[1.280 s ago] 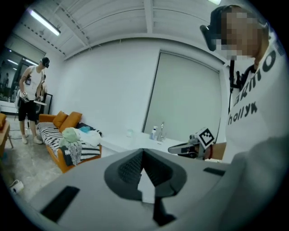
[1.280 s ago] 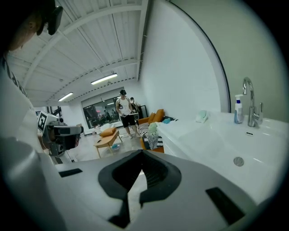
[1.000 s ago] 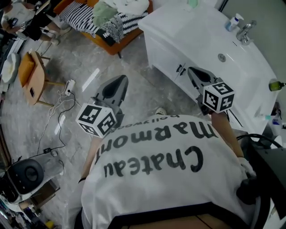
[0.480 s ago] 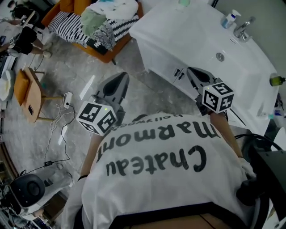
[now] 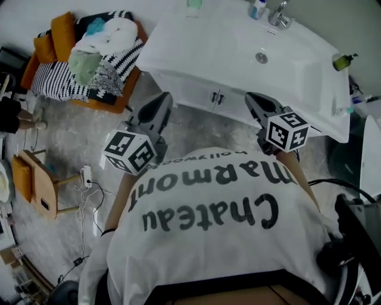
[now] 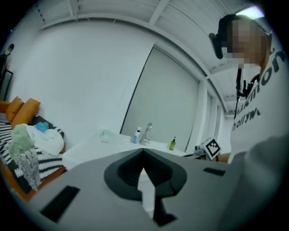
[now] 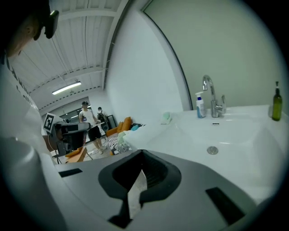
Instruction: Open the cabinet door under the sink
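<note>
Both hand-held grippers were clamped shut with nothing in them. The left hand-held gripper (image 5: 159,105) had its jaws pressed together and empty. Same for the right hand-held gripper (image 5: 256,102): jaws together, nothing caught between them. Both were held out in front of the person's chest, pointing toward the cabinet (image 5: 178,86), and neither was touching it.

Just ahead of the two tips, roughly between them and maybe a bit nearer the right one, sat the pair of dark handles (image 5: 216,97) in the middle of the white cabinet front. The door (image 5: 196,94) looked fully closed, flat with the rest of the front.

Beyond and above the right hand-held gripper was the sink (image 5: 297,65), with the faucet (image 5: 278,13) at its far edge. Way off to the left of the left hand-held gripper was a couch (image 5: 36,71) piled with clothes, nothing to do with the job.

My read is that this was only the approach, with none of the opening done yet. Next move as I see it: pick one hand-held gripper (the right looked better placed), spread its jaws and drop it to handle height below the counter lip. Then close on one handle and pull out along the door's swing rather than straight back.
</note>
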A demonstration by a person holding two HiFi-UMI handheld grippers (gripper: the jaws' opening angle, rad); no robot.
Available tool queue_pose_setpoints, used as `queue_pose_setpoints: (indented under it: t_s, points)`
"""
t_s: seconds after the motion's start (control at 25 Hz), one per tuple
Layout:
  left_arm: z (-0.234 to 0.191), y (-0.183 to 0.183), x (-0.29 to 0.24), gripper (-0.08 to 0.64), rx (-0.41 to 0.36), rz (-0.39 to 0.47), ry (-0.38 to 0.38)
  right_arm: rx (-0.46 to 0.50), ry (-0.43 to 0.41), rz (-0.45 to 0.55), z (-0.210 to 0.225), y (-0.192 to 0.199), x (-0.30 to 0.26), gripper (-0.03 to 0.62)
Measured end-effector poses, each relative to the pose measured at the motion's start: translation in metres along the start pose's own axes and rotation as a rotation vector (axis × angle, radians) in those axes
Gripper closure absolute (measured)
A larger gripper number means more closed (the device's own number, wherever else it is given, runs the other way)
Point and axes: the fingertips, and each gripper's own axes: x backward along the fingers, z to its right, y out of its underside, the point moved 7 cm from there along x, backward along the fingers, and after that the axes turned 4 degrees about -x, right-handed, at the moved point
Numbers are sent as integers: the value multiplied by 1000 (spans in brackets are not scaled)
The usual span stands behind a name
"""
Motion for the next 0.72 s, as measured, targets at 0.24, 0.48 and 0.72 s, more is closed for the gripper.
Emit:
queue_pose_setpoints:
  t_s: [0.24,0.48,0.72]
  points:
    - [-12,-23,-15,552,-53,-18,186,-108,156,91,-17,3,26,586]
    - [-27,-16,-16,551,-26,-75,327,-147,258,139,-51,12,32,587]
    - [-20,-7,-9,552,-82,-99,468,-196,344,135,-81,41,39,586]
